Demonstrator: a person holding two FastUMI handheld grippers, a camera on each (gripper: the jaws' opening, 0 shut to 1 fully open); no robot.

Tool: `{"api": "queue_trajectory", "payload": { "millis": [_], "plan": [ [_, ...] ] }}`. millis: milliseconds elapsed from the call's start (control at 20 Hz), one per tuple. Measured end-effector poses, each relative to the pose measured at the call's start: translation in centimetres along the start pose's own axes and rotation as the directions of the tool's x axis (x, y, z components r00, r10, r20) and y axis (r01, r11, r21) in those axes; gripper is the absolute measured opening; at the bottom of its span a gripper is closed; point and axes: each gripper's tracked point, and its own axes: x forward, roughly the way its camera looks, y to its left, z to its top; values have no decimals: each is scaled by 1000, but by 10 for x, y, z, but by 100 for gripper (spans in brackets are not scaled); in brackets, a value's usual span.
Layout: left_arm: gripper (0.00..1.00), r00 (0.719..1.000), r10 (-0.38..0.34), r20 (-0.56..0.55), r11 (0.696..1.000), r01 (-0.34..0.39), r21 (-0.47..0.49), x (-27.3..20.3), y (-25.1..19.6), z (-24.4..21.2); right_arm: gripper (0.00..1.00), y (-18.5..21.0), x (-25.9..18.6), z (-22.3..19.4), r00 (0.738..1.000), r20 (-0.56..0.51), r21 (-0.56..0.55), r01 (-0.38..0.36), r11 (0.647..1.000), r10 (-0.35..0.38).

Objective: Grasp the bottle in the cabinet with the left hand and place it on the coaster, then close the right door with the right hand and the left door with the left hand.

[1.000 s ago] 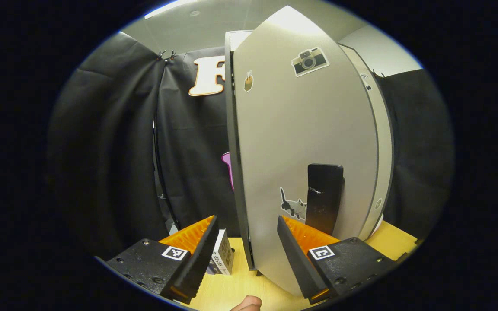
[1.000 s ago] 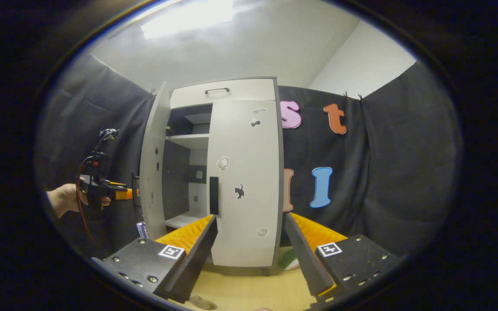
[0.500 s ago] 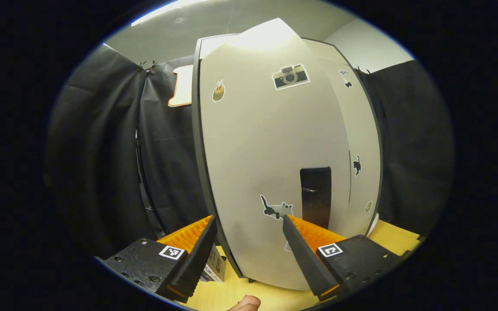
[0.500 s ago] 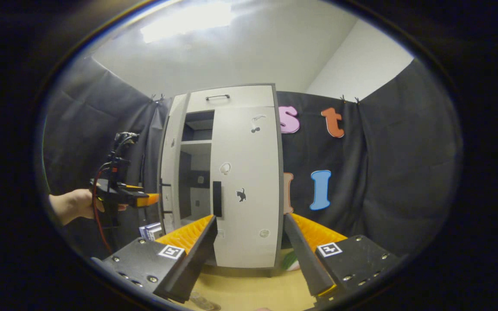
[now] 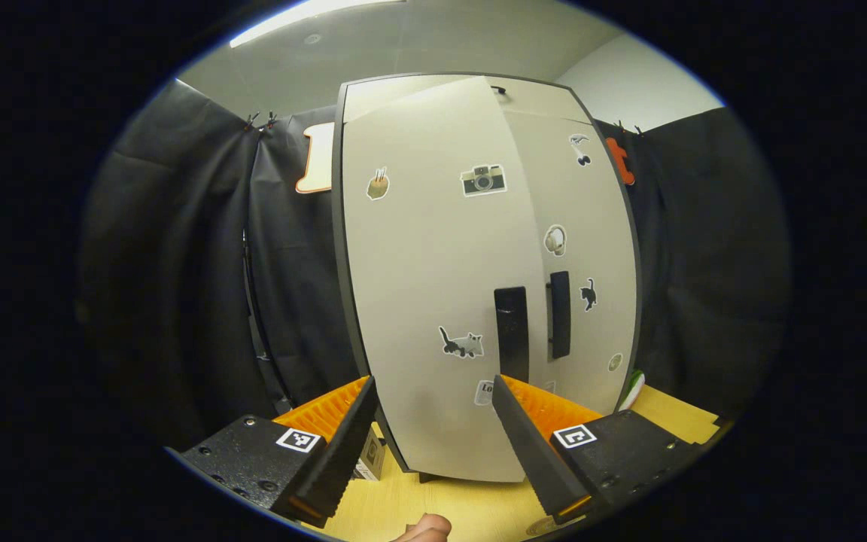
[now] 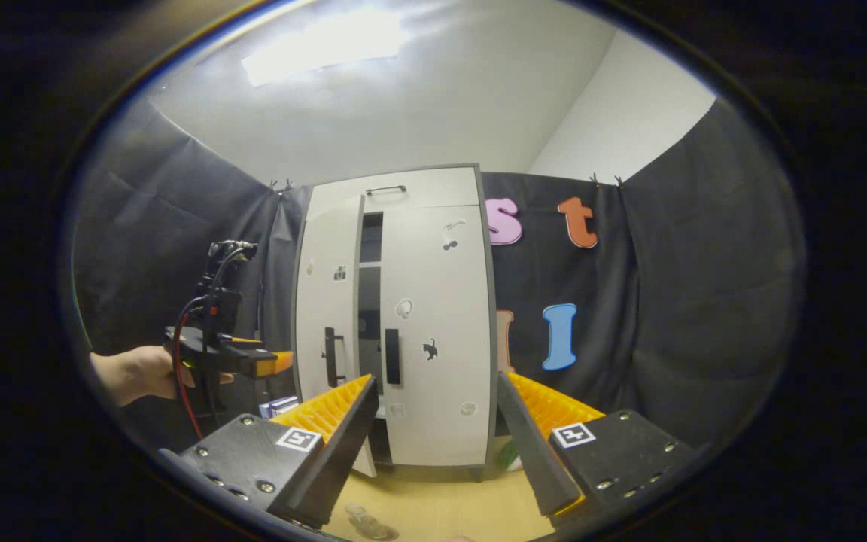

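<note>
The pale cabinet [image 6: 396,188] stands on the wooden table. Its right door [image 6: 441,331] is shut. The left door [image 5: 418,301], with stickers and a dark handle [image 5: 511,331], is nearly shut, leaving a narrow dark gap [image 6: 369,301]. My left gripper [image 5: 430,421] is open, its fingers close in front of the left door's outer face. In the right gripper view the left gripper [image 6: 283,363] is held by a hand at the door's left edge. My right gripper [image 6: 433,429] is open and empty, back from the cabinet. A clear glassy thing [image 6: 362,521], perhaps the bottle, shows at the bottom edge.
A small box [image 5: 369,459] lies on the table left of the cabinet. A green and white object [image 6: 509,454] sits by the cabinet's right foot. Black cloth walls close in behind and on both sides. A fingertip [image 5: 422,529] shows at the bottom.
The left door has swung from about half open to almost shut, with the left gripper following it. The right gripper has drawn back a little from the cabinet.
</note>
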Motion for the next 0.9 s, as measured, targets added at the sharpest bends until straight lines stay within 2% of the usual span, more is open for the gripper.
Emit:
{"api": "queue_trajectory", "payload": {
  "millis": [100, 250, 350, 500, 750, 900],
  "plan": [
    [96, 1000, -1, 3, 1000, 1, -4, -17, -4, 1, 94, 5, -7, 5, 1000, 7, 11, -17, 1000, 17],
    [96, 1000, 11, 5, 1000, -11, -7, -42, -1, 1, 96, 10, -15, 10, 999, 18, 27, -43, 999, 42],
    [96, 1000, 23, 7, 1000, -23, -20, -55, 2, 2, 94, 9, -17, 12, 999, 15, 27, -43, 999, 42],
    [96, 1000, 26, -2, 999, -26, -44, -74, 1, 0, 96, 9, -21, 16, 999, 19, 21, -39, 999, 38],
    [97, 999, 35, 5, 997, -35, -72, -104, -8, -3, 96, 2, -26, 12, 1000, 8, 31, 5, 999, -5],
    [96, 1000, 28, -3, 996, -28, -85, -125, -12, -16, 96, -2, -28, 3, 998, -22, 1, 66, 998, -65]
  ]
}}
